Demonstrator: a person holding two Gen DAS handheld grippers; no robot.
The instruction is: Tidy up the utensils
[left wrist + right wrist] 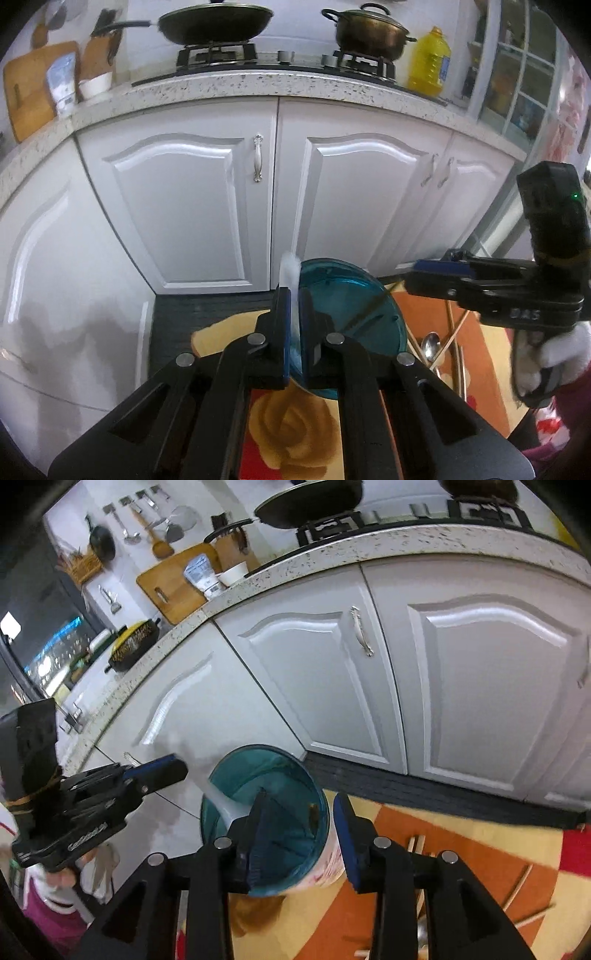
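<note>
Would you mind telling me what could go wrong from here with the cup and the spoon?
1. The left claw pinches a white spoon beside the teal cup; its blurred tip may clip the rim and tip the cup.
2. The right claw stands open around the cup, so the cup looks unsecured.
3. Both claws crowd the cup and may collide.

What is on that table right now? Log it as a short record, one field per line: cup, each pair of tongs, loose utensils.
cup: teal inside, standing on the flowered tablecloth, a thin stick inside
left tongs: shut on a white utensil at the cup's rim; its kind is too blurred to tell
right tongs: open, empty, over the cup
loose utensils: metal spoon and chopsticks lying on the tablecloth beside the cup
</note>
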